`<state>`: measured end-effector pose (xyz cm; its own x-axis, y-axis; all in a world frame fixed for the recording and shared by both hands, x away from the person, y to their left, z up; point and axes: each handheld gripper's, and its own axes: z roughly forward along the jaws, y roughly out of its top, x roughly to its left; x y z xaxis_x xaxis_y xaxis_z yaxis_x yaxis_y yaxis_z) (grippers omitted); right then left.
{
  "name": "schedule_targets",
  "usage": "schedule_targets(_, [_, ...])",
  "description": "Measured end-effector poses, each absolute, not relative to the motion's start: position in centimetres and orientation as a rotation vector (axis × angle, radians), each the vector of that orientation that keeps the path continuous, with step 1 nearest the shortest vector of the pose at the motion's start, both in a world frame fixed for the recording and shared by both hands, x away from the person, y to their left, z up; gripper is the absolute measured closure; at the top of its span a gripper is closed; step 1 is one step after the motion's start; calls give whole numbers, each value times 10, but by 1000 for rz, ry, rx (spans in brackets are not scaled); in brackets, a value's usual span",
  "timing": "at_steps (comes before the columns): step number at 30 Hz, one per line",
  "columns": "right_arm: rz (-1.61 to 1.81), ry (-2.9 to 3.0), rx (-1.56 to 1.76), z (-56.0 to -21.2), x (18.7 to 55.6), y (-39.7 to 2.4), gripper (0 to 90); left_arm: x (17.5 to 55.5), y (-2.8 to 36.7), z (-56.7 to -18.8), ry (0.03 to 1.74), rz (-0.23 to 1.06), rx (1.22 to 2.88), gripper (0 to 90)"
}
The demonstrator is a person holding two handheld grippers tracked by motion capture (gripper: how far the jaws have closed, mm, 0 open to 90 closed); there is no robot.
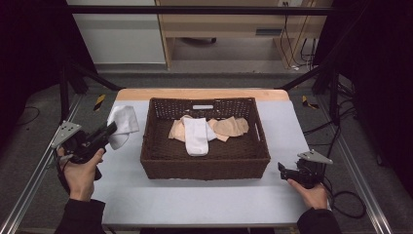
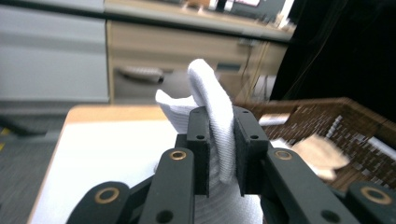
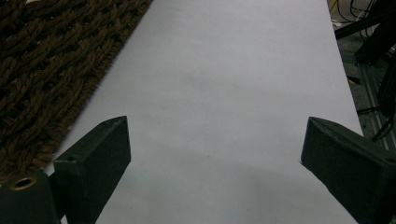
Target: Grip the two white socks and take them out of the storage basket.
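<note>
While clamped, white ribbed sock (image 2: 217, 121), folded.

Pale grey table (image 1: 204, 200) with a wooden strip along the far edge. Directly on it, at the middle, a dark brown wicker basket (image 1: 204, 165). Bare grey surface left, right and in front of that basket, touching its woven wall at the base.

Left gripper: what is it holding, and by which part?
The left gripper is shut on a white sock, pinched across its middle fold; both ends hang free.
</note>
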<state>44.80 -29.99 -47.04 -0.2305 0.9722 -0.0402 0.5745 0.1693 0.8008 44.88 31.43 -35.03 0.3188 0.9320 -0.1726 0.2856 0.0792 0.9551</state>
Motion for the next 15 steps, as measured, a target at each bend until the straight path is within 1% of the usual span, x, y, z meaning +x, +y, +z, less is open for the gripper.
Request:
schedule_targets(4, [908,1883,1459,-470,448,-300,85,451,320,-361,1234,733,1470,776])
schedule_targets(7, [913,1884,1460,-470,447,-300,85,453,321,-379,1285,718,1514,776])
schedule_targets(8, [913,1884,1460,-470,447,-300,85,453,321,-379,1285,718,1514,776])
schedule_targets(9, [916,1884,1461,-470,447,-300,85,454,321,-390,1312,705,1550,776])
schedule_targets(10, [916,1884,1461,-470,447,-300,85,454,321,-390,1312,705,1550,776])
schedule_targets(15, [915,1881,1453,-469,446,-301,86,460,321,-418,1385,663,1641,773])
